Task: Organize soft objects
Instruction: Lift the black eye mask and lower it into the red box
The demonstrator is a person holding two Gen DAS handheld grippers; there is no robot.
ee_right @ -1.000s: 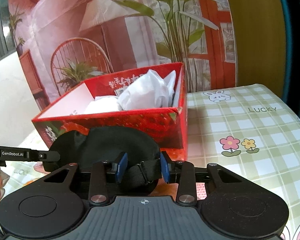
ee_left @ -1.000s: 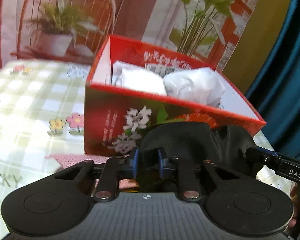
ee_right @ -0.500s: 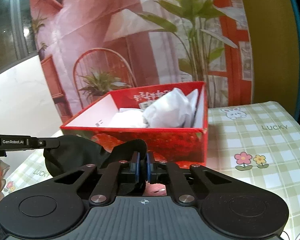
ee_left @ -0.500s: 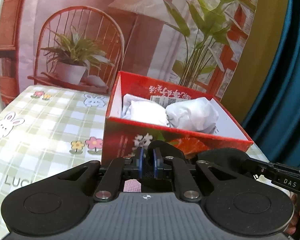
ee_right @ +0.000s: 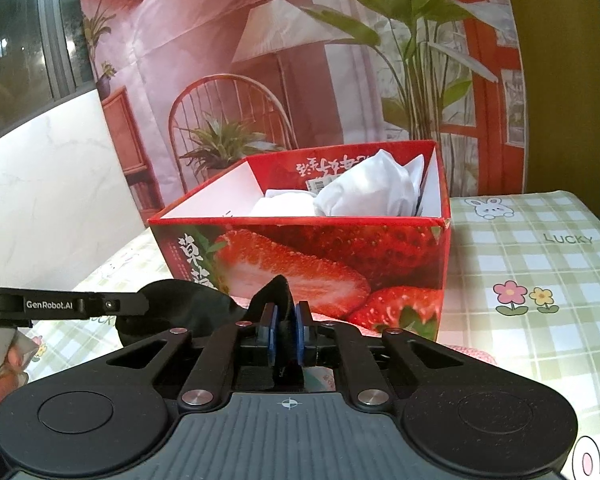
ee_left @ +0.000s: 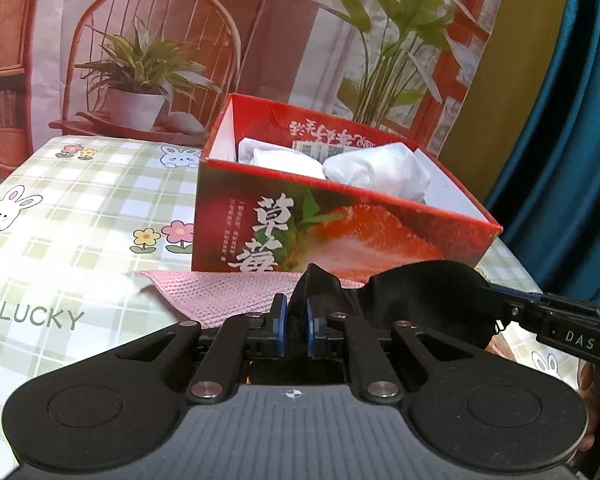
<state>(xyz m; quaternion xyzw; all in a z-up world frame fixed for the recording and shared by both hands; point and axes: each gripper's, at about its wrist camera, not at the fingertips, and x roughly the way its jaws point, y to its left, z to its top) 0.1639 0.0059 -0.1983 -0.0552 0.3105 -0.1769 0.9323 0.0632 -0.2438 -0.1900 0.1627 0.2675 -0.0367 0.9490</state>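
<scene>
Checked tablecloth (ee_left: pixel 80 200) on table, strawberry box (ee_left: pixel 340 224) ahead; my left gripper (ee_left: pixel 296 326) and right gripper (ee_right: pixel 286 334) jaws both clamped on black eye mask (ee_left: pixel 420 304).

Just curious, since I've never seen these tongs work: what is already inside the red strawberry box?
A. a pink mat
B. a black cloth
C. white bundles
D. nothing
C: white bundles sit inside the red box, while the black cloth is outside, pinched by both tongs.
</scene>
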